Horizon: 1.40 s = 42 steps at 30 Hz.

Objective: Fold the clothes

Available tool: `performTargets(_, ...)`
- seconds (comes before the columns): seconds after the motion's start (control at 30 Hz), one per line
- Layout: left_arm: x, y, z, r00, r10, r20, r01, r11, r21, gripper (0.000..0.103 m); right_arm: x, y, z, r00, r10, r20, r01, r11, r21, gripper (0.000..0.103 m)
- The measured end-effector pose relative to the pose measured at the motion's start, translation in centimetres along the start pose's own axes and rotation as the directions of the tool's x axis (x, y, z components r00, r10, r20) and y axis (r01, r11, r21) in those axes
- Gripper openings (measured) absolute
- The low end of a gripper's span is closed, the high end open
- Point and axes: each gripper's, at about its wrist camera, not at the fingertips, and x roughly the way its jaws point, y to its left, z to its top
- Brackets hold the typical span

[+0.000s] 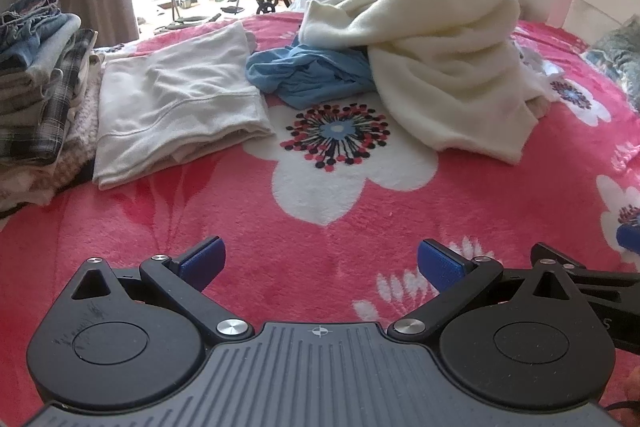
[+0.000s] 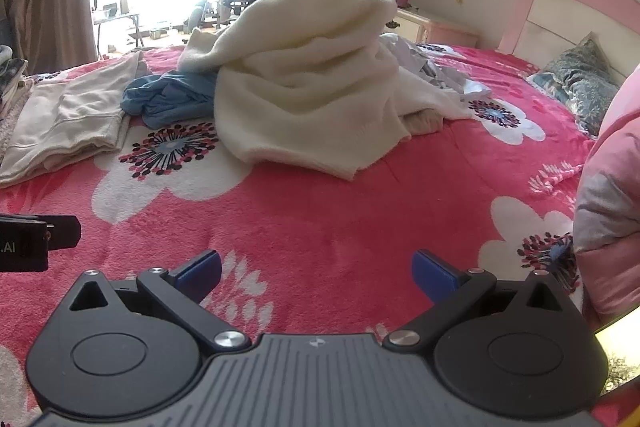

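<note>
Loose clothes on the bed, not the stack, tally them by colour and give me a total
Cream: 1, the big fleece garment
Blue: 1, the crumpled blue garment
Beige: 1, the folded beige garment
Total: 3. More pale fabric shows behind the cream one; I cannot tell how many pieces.

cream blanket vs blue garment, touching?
Touching. In the left wrist view the cream blanket drapes over the right edge of the blue garment, hiding part of it, with no pink bedspread showing between them.
</note>
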Motion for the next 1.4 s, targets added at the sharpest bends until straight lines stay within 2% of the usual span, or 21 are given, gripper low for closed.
performTargets(0.2, -0.58, -0.6, -0.66, 1.0, 0.012, 0.009, -0.012, 1.0, 0.007, 0.103, 0.0, 0.15, 0.29, 1.0, -0.004, -0.004, 0.004, 1.0, -0.003, 0.103)
performTargets(0.5, 0.05, 0.19, 0.23, 1.0, 0.014, -0.004, -0.014, 1.0, 0.001, 0.103, -0.04, 0.08, 0.24, 1.0, -0.008, -0.005, 0.008, 1.0, -0.001, 0.103)
performTargets(1.4, -0.28, 0.31, 0.08, 1.0, 0.008, 0.017, -0.008, 1.0, -0.001, 0.103, 0.15, 0.11, 0.42, 1.0, -0.02, -0.006, 0.02, 1.0, 0.005, 0.103)
